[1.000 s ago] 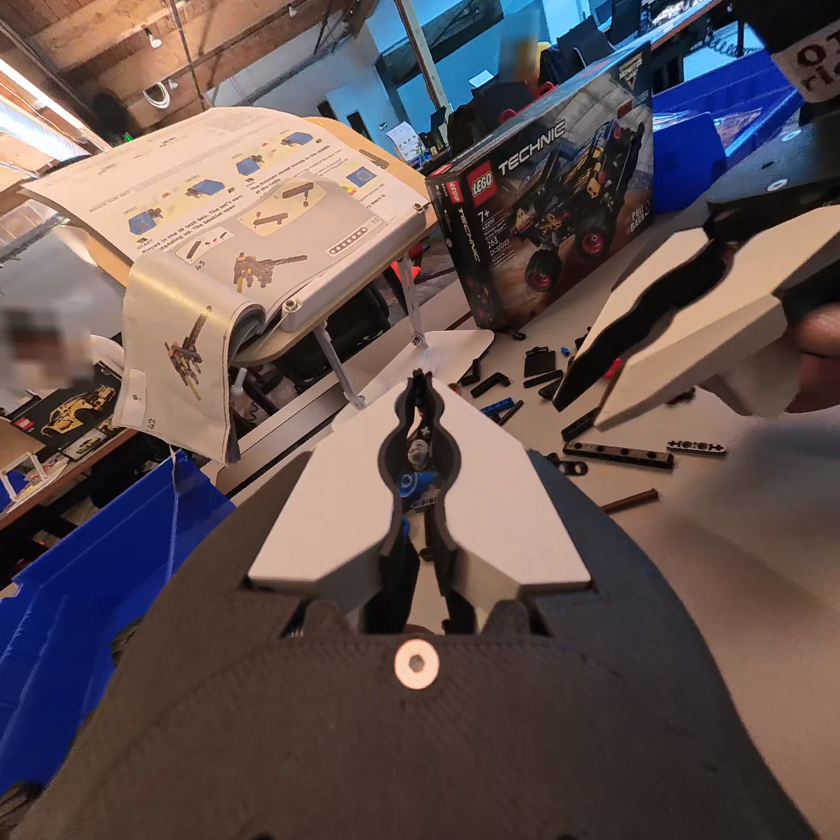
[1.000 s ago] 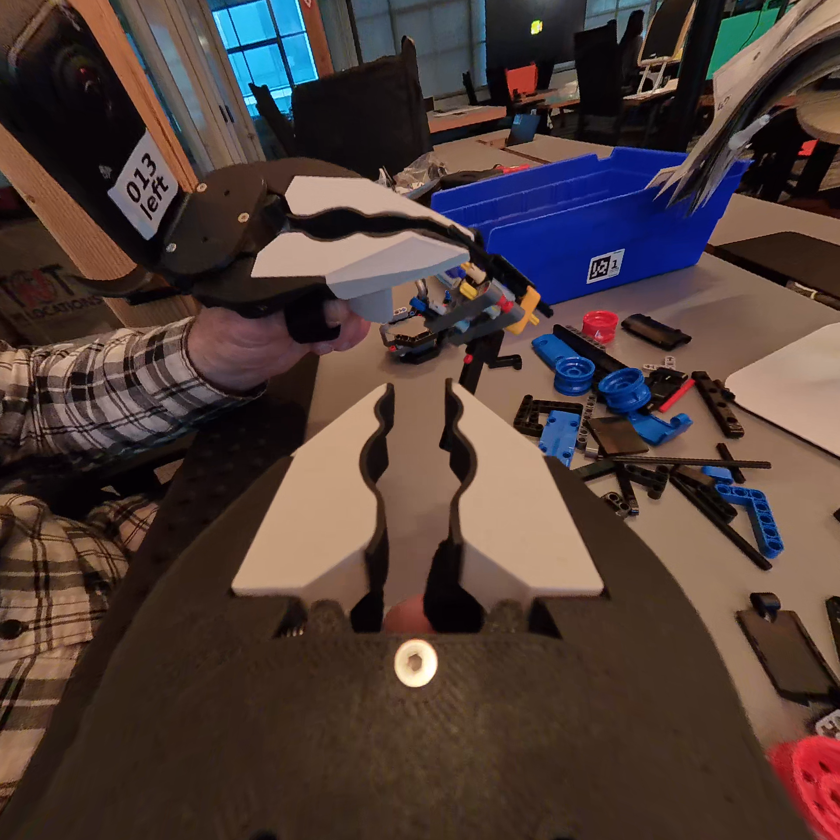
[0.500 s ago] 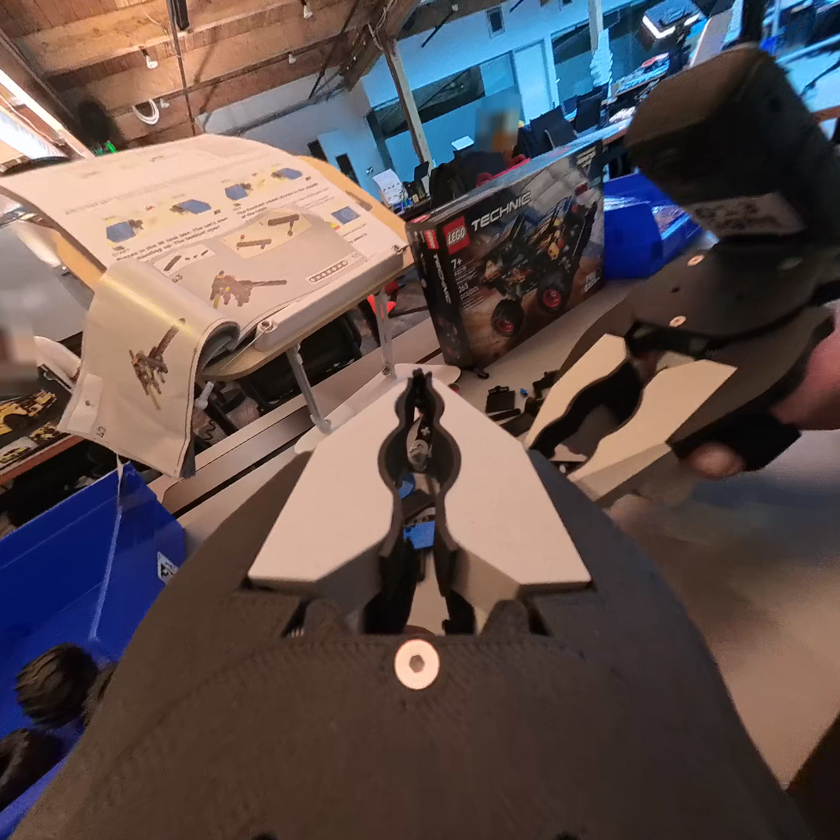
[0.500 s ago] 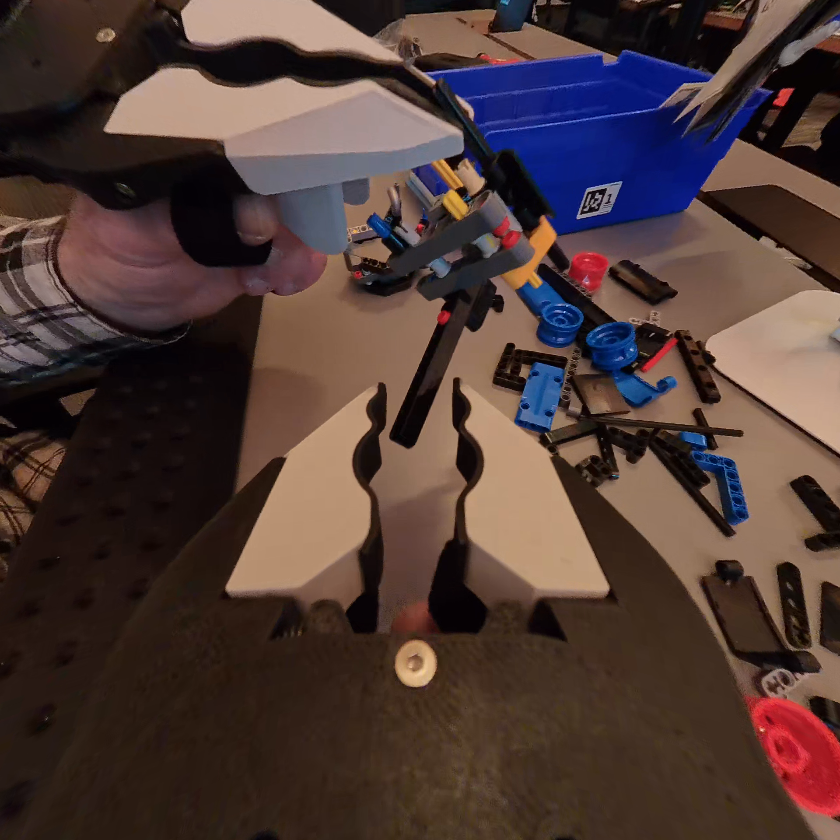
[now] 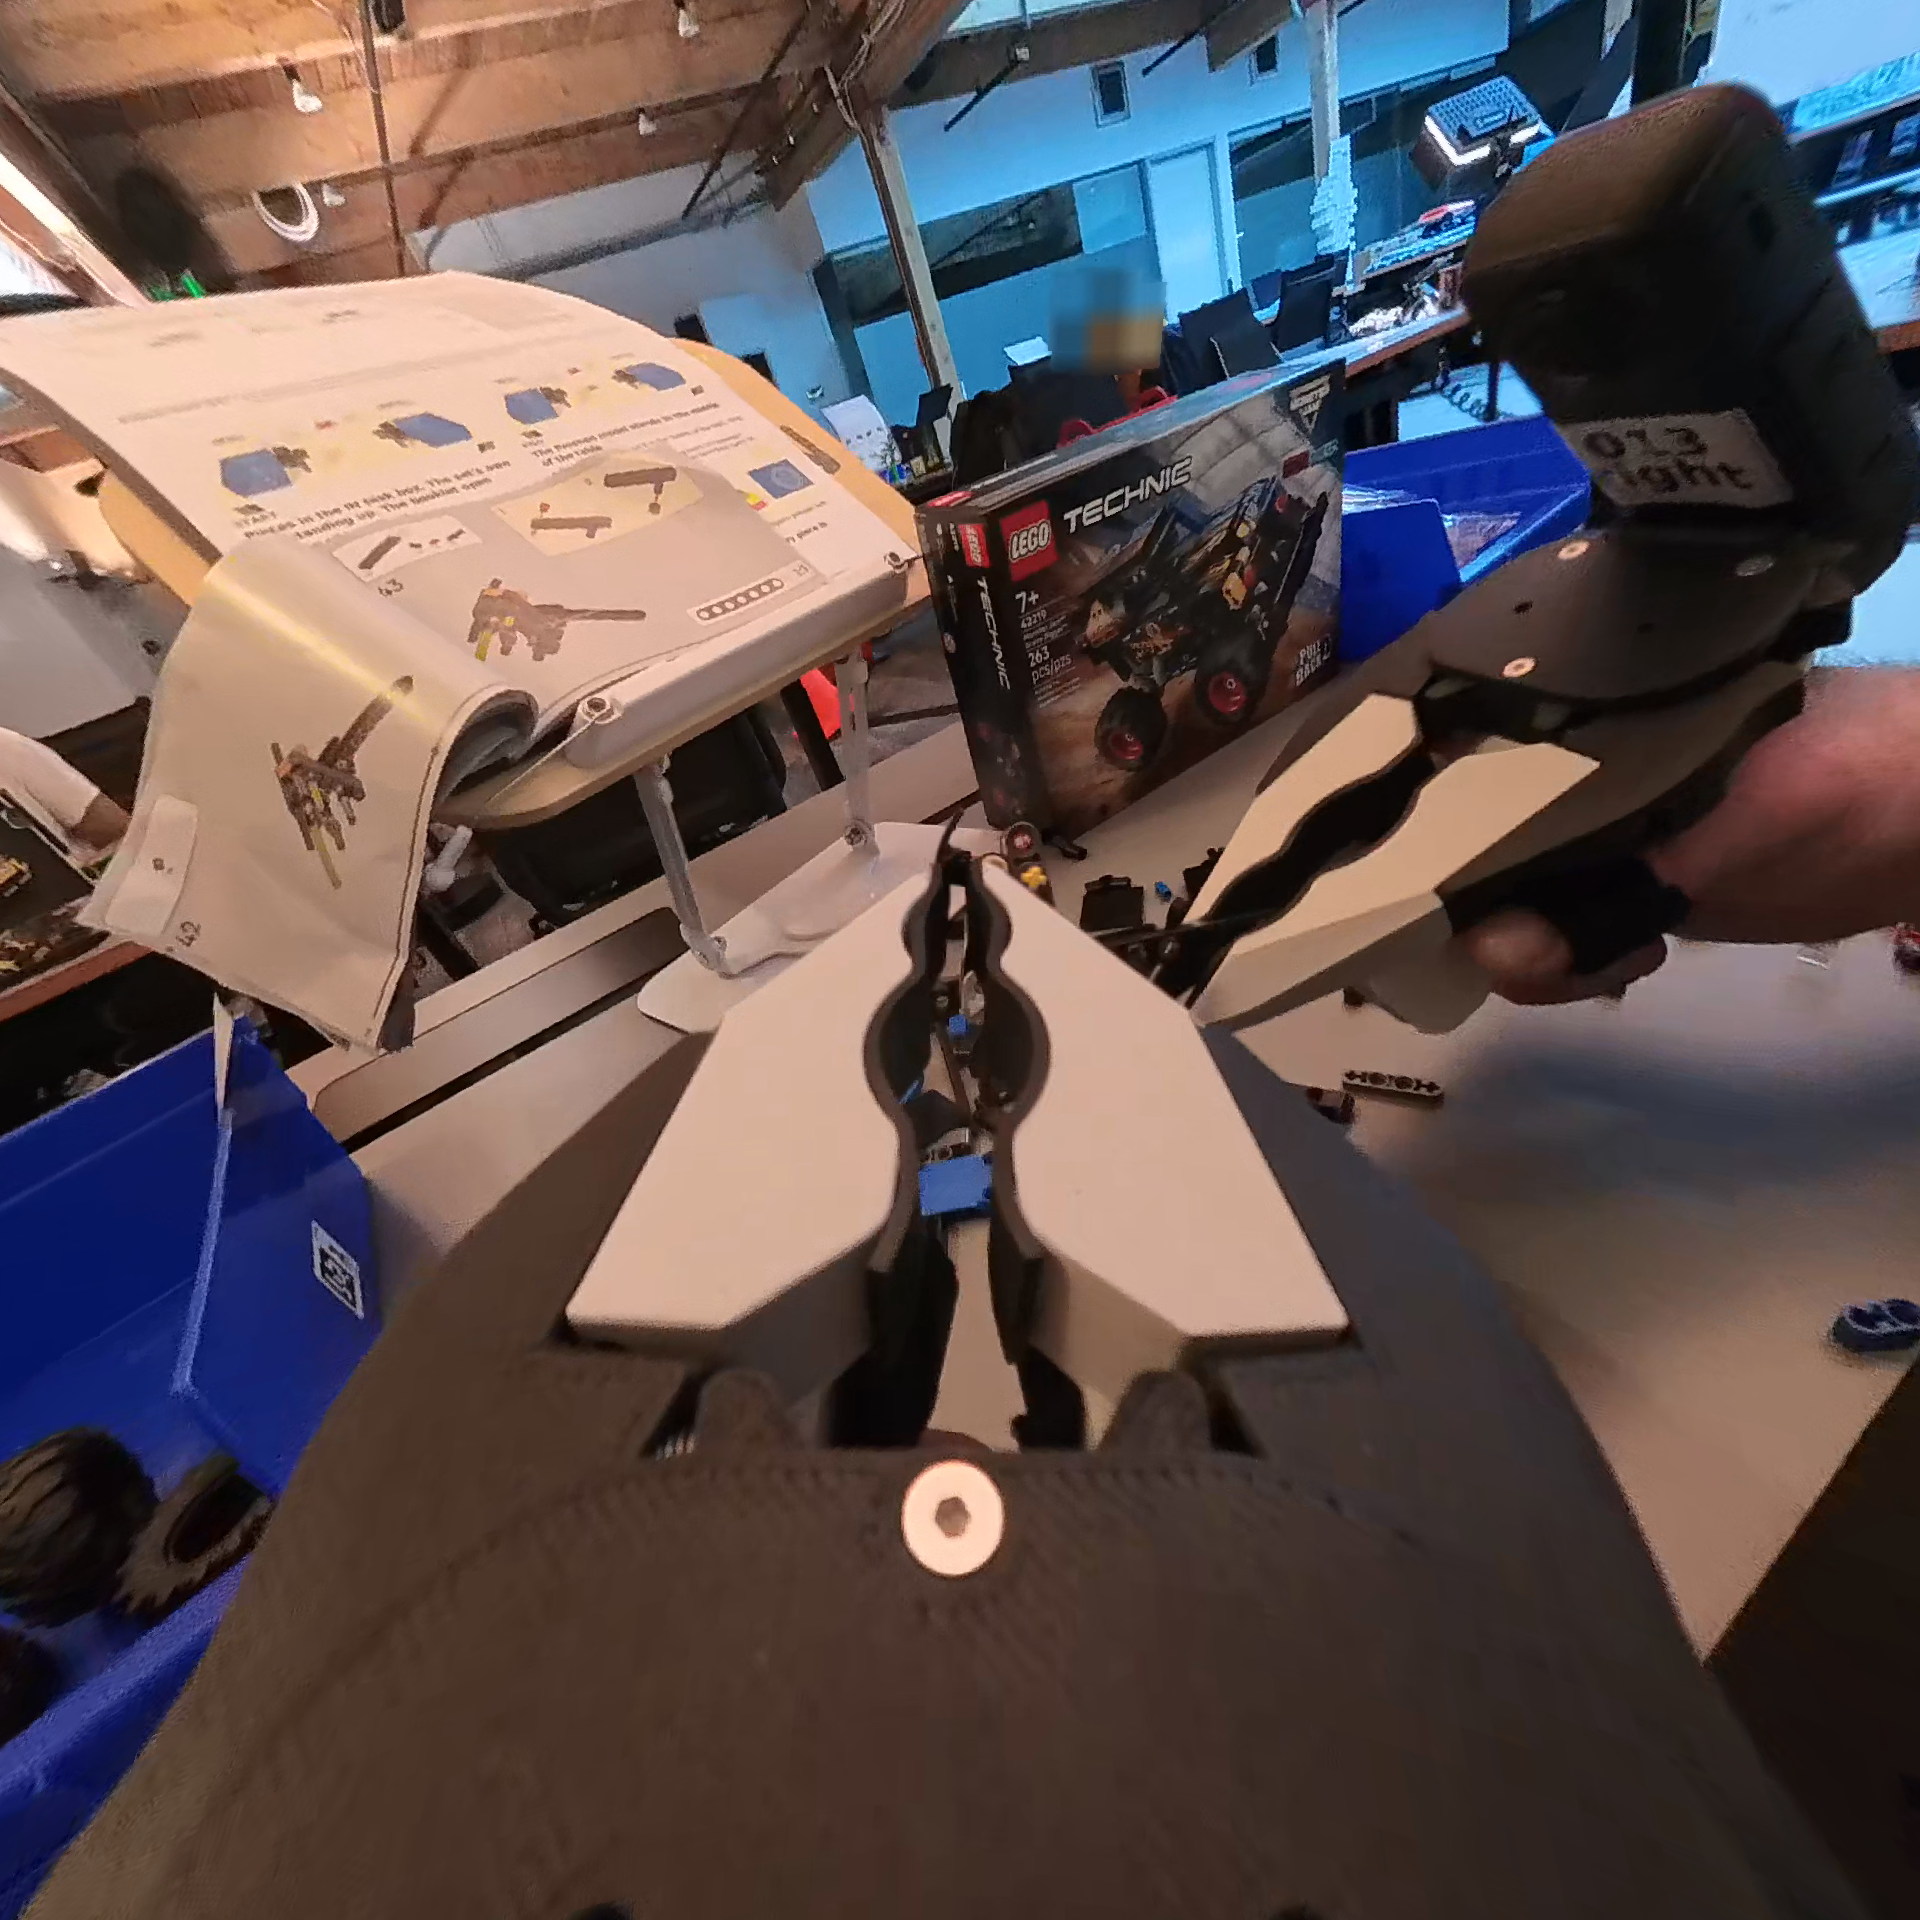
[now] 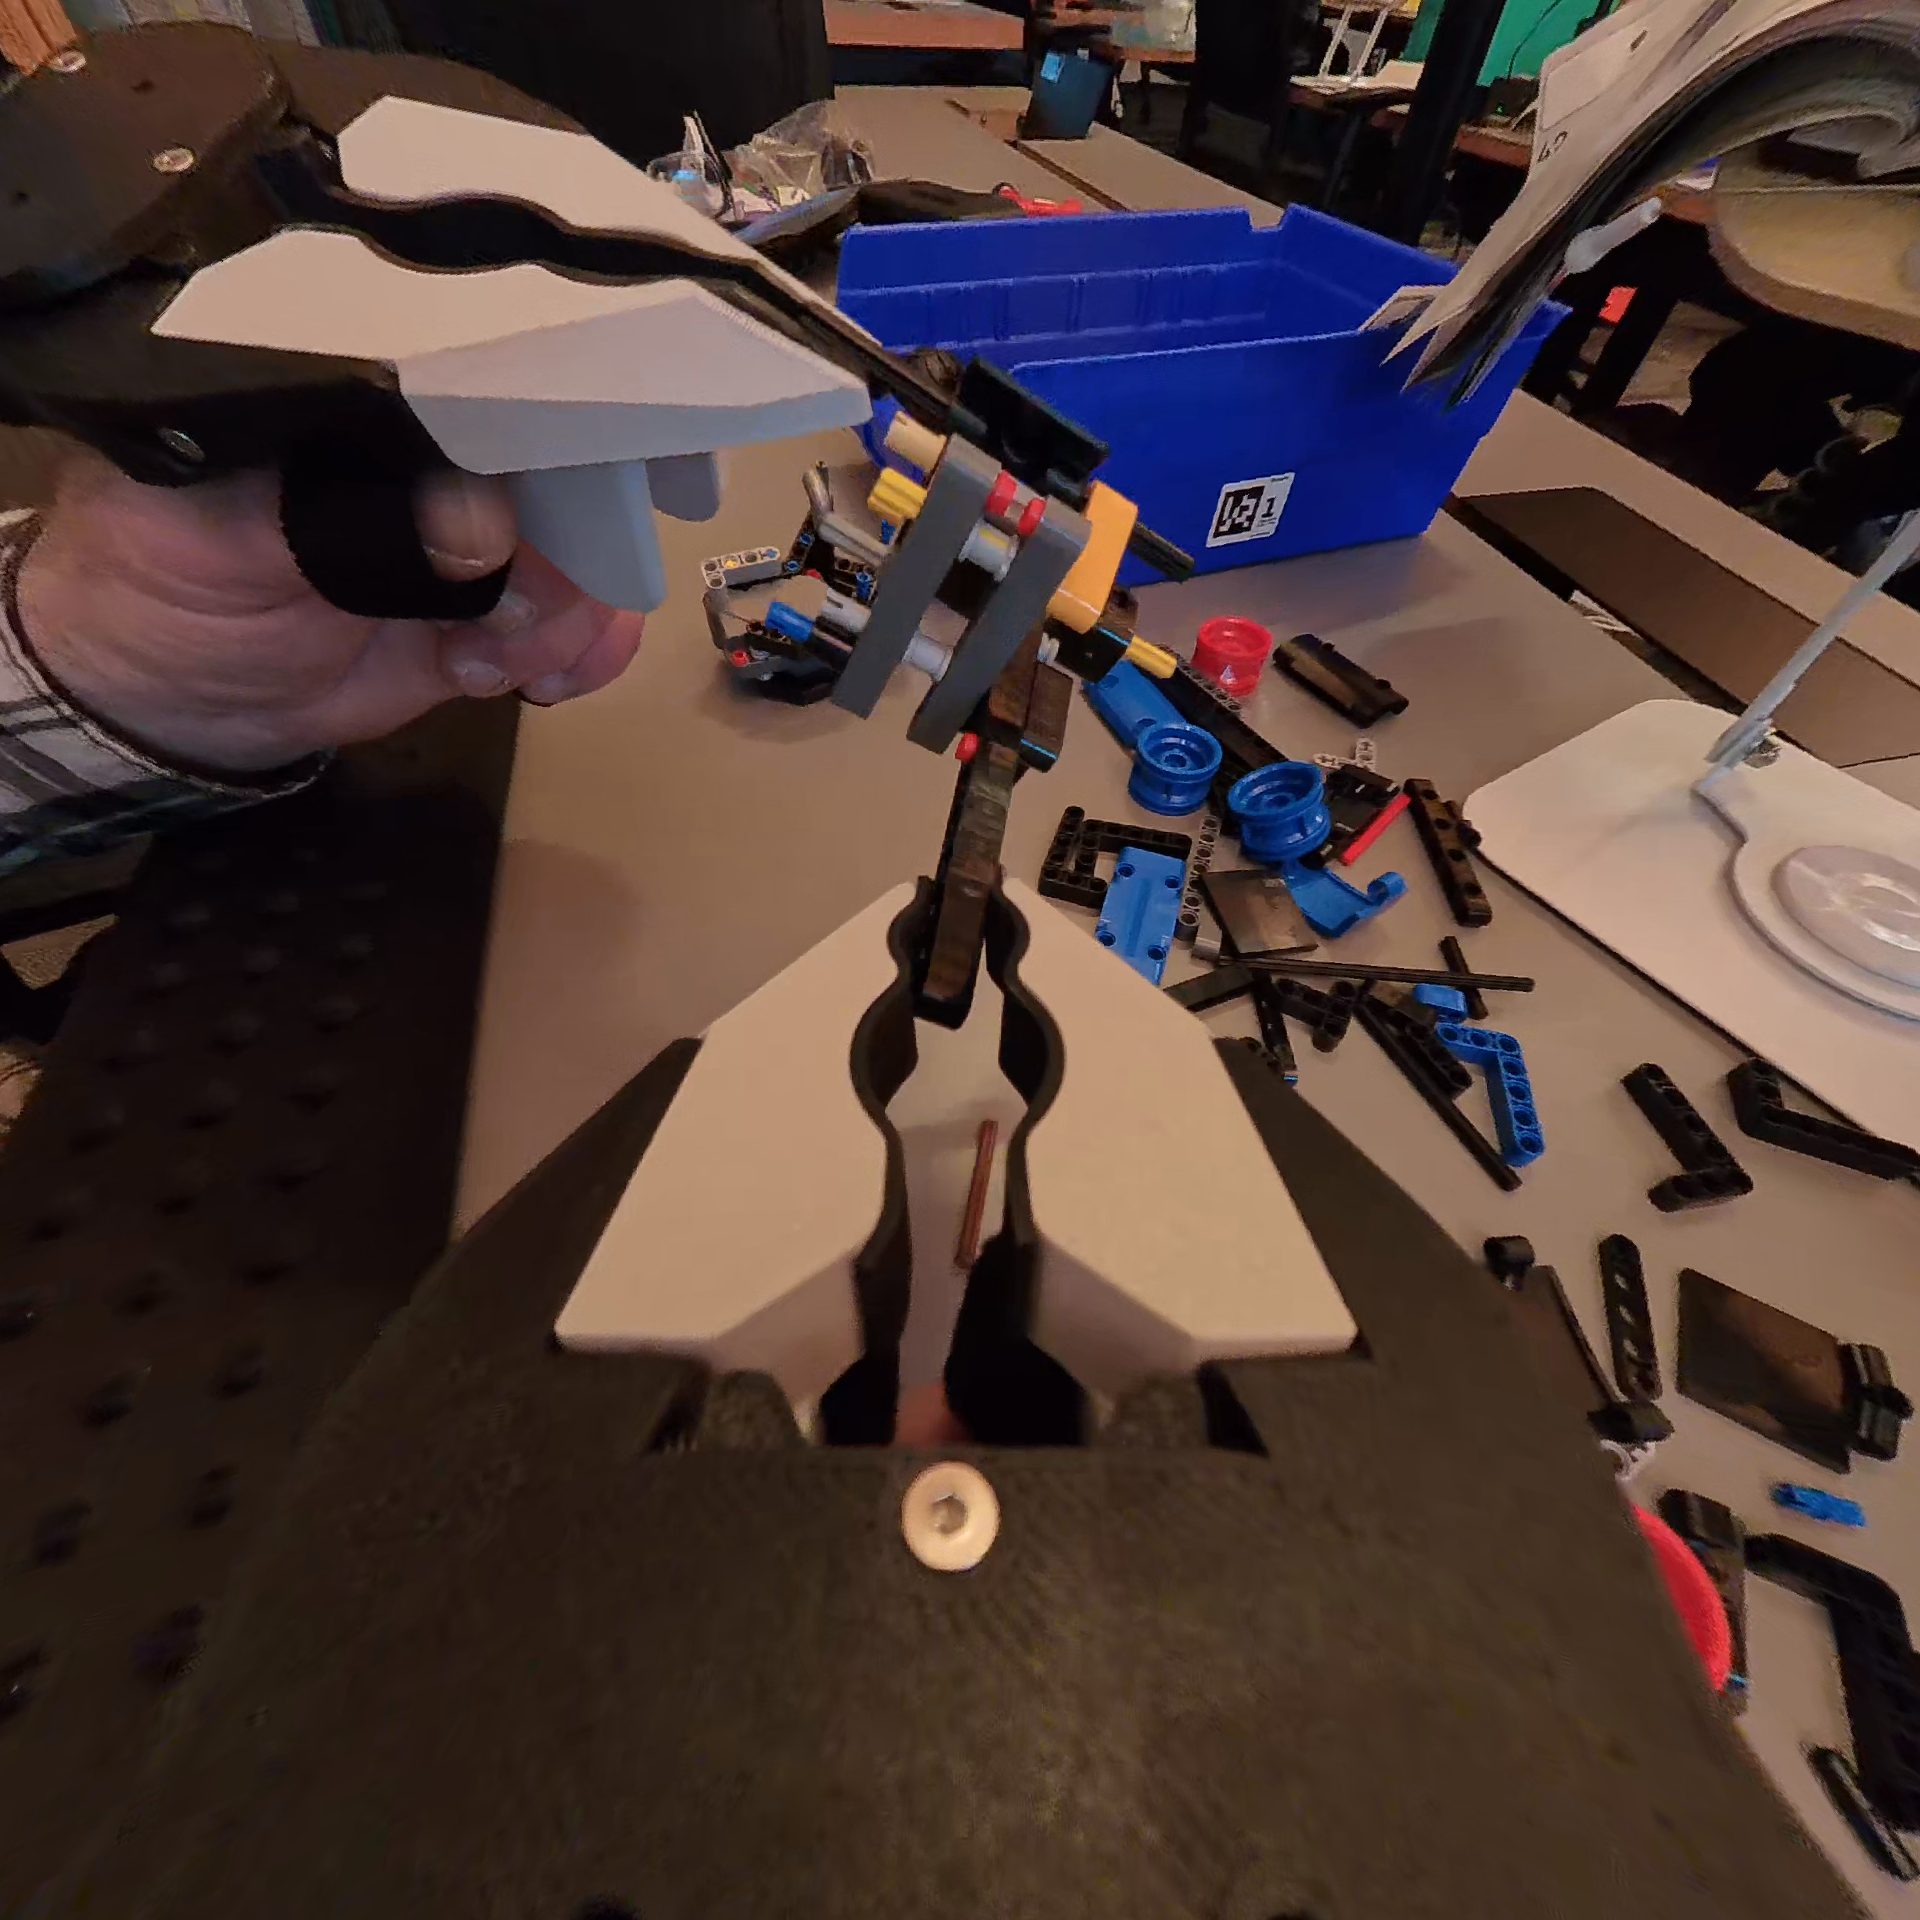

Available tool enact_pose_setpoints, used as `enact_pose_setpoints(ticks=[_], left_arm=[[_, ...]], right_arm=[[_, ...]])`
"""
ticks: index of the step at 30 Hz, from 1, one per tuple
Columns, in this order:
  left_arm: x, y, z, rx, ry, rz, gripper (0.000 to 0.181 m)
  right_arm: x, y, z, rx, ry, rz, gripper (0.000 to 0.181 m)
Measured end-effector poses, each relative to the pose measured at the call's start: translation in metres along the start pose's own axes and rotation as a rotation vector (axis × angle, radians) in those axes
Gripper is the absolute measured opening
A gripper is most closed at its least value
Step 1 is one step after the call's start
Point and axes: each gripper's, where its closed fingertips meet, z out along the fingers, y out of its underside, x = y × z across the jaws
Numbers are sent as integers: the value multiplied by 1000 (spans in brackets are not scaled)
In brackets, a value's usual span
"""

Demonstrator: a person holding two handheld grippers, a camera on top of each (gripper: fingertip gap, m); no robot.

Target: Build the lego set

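My left gripper (image 5: 961,883) is shut on a partly built lego assembly (image 6: 966,582) of grey, yellow, orange and black parts and holds it above the table. It also shows at the upper left of the right wrist view (image 6: 935,395). A long black beam (image 6: 971,862) hangs down from the assembly. My right gripper (image 6: 961,920) is shut on the lower end of that beam. In the left wrist view the right gripper (image 5: 1205,935) comes in from the right, tips close to the left gripper's tips. Most of the assembly is hidden there by my left fingers (image 5: 790,1122).
Loose black and blue parts, blue wheel hubs (image 6: 1174,764) and a red hub (image 6: 1231,649) lie on the grey table. A second sub-assembly (image 6: 769,634) sits behind. A blue bin (image 6: 1195,312), the set's box (image 5: 1143,623) and the instruction booklet on a stand (image 5: 468,520) stand nearby. The gap from one gripper's tips to the other's is roughly 8 cm.
My right gripper moved up to the hanging black beam and closed on it. My left gripper brought the assembly closer and tilted it, so the beam points down.
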Motion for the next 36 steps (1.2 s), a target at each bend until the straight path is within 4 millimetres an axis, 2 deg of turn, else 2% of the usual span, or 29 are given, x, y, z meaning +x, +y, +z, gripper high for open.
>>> enact_pose_setpoints(ticks=[8, 14, 20, 22, 24, 28, 33, 36], left_arm=[[1, 13, -10, -47, 33, -20, 0], [11, 21, -21, -84, 85, -21, 5], [22, 33, -35, -162, 176, 33, 16], [24, 40, -37, -193, 193, 15, 13], [23, 48, -39, -217, 190, 13, 3], [26, 61, -43, -255, 191, 25, 1], [25, 68, -45, -286, 162, 114, 0], [25, 75, -44, -312, 144, 172, 0]], right_arm=[[-2, 1, -1, -15, -1, -8, 6], [-4, 4, -1, -36, -17, -2, 4], [-13, 17, 4, -103, -63, -8, 4], [-16, 23, 7, -132, -77, -9, 4], [-19, 32, 9, -173, -86, -18, 4], [-26, 46, 14, -239, -109, -26, 4], [-31, 59, 21, -306, -105, -80, 6], [-34, 65, 25, -335, -103, -109, 17]])
